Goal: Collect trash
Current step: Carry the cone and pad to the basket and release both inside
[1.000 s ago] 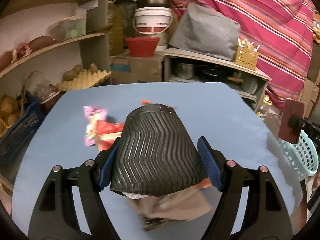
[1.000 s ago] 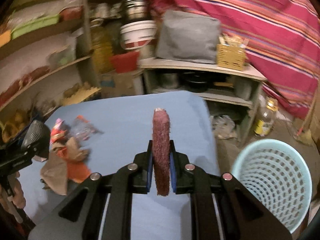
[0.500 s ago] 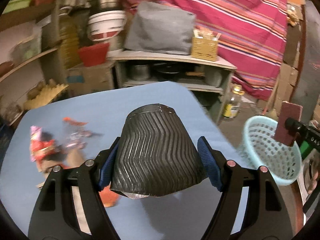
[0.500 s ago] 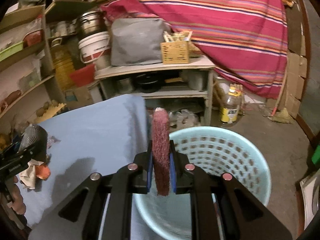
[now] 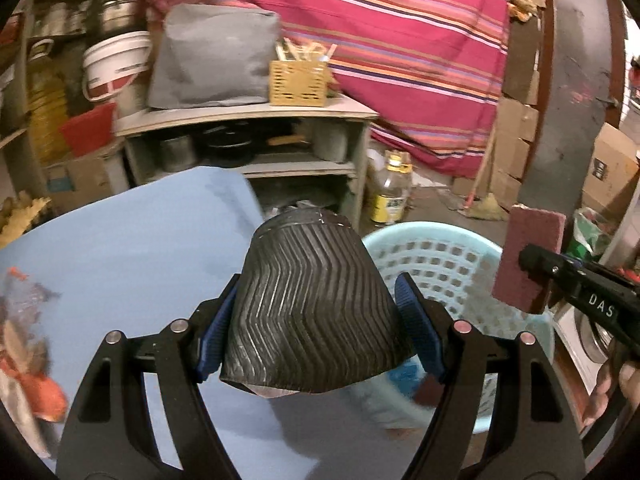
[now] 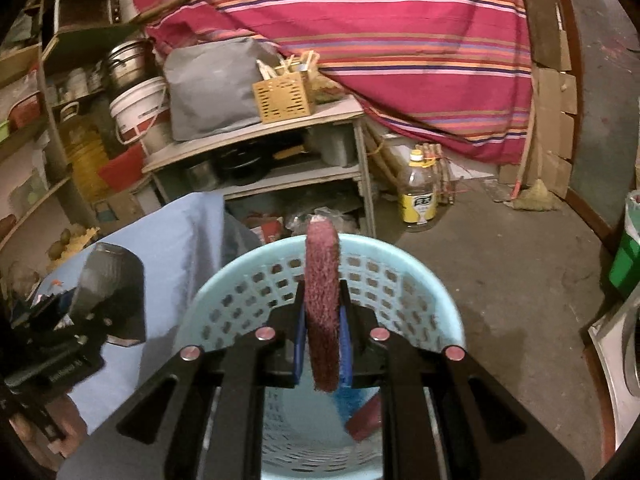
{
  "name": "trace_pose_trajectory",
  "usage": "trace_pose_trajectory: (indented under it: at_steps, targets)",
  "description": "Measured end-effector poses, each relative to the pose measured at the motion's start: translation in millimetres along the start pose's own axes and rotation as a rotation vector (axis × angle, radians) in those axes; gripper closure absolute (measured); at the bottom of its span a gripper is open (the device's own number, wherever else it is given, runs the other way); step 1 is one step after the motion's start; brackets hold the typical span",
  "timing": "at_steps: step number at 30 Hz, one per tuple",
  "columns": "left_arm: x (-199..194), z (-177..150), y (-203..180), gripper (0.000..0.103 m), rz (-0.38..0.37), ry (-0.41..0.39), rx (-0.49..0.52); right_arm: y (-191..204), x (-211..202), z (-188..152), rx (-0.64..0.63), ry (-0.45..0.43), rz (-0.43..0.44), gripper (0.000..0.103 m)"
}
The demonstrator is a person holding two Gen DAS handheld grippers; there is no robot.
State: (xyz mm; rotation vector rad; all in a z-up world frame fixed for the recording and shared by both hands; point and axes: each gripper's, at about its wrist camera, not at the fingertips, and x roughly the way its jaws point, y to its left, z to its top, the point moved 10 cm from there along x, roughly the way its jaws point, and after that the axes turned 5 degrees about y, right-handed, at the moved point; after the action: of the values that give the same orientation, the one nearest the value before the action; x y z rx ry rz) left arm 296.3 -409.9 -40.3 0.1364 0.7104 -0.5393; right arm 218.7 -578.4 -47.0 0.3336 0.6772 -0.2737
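My left gripper (image 5: 316, 304) is shut on a black ribbed paper cup (image 5: 308, 312), held at the right edge of the blue table (image 5: 140, 248), partly over the rim of the light blue basket (image 5: 452, 248). My right gripper (image 6: 322, 320) is shut on a maroon scouring pad (image 6: 322, 304), standing on edge above the basket (image 6: 256, 280). From the left wrist, the pad (image 5: 528, 256) and right gripper (image 5: 540, 268) hang over the basket's right side. From the right wrist, the cup (image 6: 108, 292) shows at the left. Crumpled wrappers (image 5: 36, 384) lie on the table's left.
A blue and a maroon piece (image 6: 360, 412) lie in the basket's bottom. Behind stand a wooden shelf unit (image 6: 256, 136) with pots, a plastic bottle (image 6: 418, 196) on the concrete floor, a broom (image 6: 536, 196) and a green bin (image 6: 626, 256) at the right.
Both grippers have swung right, off the middle of the table to the basket, each keeping its grip. The wrappers have slid to the left edge of the left wrist view.
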Motion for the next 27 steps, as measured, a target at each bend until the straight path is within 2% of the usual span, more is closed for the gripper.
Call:
trace_pose_trajectory:
  at_steps: [3,6,7,8,11,16,20,21,22,23,27]
  targets:
    - [7,4,-22,0.029,-0.048,0.011,0.001,-14,-1,1,0.044,-0.004,0.005,0.089]
    - [10,11,-38,0.029,-0.065,0.007,0.019,-22,1,0,0.072,-0.003,0.008,0.089]
    - [12,13,-43,0.028,-0.072,0.01,0.024,-24,2,0,0.075,-0.001,0.008,0.089]
    - [15,15,-47,0.022,-0.076,0.021,0.026,-24,3,0,0.076,0.001,0.007,0.089]
    - [18,19,-46,0.013,-0.09,0.027,0.007,-22,6,-1,0.076,0.007,0.009,0.089]
    - [14,19,-33,0.011,-0.065,0.024,-0.001,-15,11,-1,0.063,0.016,0.015,0.089]
    - [-2,19,-9,0.008,-0.014,-0.013,-0.018,-6,18,-3,0.062,0.035,0.017,0.086]
    - [-8,19,-2,0.007,0.001,-0.025,-0.02,-3,21,-4,0.062,0.046,0.013,0.073]
    - [-13,18,5,0.006,0.012,-0.034,-0.023,-2,22,-5,0.066,0.053,0.002,0.046]
    - [-20,17,15,0.006,0.025,-0.043,-0.028,-1,23,-6,0.073,0.047,-0.015,0.039]
    - [-48,10,55,0.006,0.08,-0.067,-0.056,8,21,-4,0.074,0.038,-0.027,0.034]
